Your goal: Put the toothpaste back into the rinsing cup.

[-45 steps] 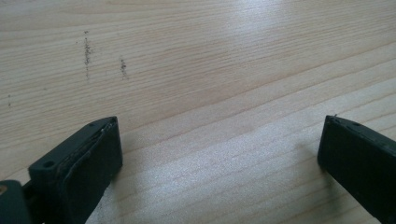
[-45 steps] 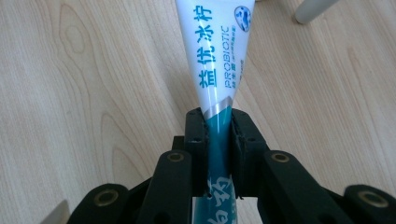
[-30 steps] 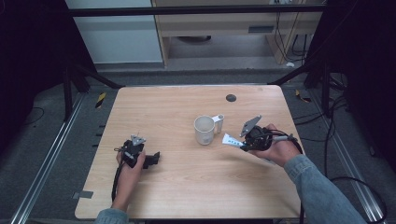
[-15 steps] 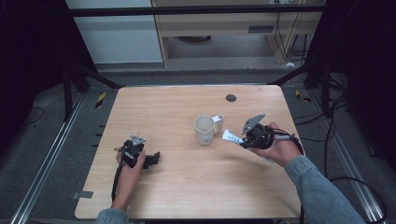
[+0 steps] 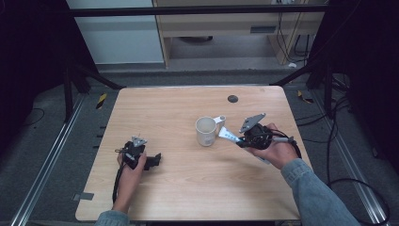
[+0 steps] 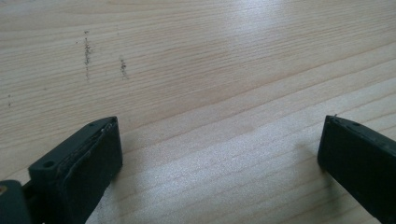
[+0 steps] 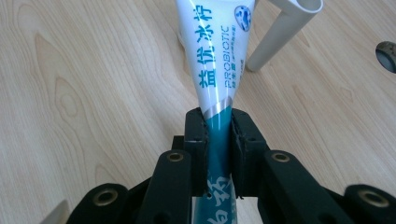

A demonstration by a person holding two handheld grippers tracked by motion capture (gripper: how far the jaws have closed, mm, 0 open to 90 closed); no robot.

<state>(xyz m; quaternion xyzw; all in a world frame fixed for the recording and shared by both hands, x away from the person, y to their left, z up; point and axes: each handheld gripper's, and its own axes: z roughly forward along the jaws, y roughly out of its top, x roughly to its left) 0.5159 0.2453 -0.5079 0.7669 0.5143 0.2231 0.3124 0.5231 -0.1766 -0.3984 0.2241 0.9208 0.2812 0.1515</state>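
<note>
A white and teal toothpaste tube is clamped near its flat end by my right gripper. In the high view the right gripper holds the toothpaste tube level, its far end pointing at the cream mug and close to the mug's handle. The handle stands just past the tube in the right gripper view. My left gripper rests low at the table's front left. Its jaws stand wide apart over bare wood, with nothing between the fingers.
The light wooden table has a small dark round hole near its far edge, also at the right edge of the right gripper view as a dark disc. A black frame and cables surround the table.
The right gripper has drifted slightly with the tube, staying beside the mug. The left gripper has not moved.
</note>
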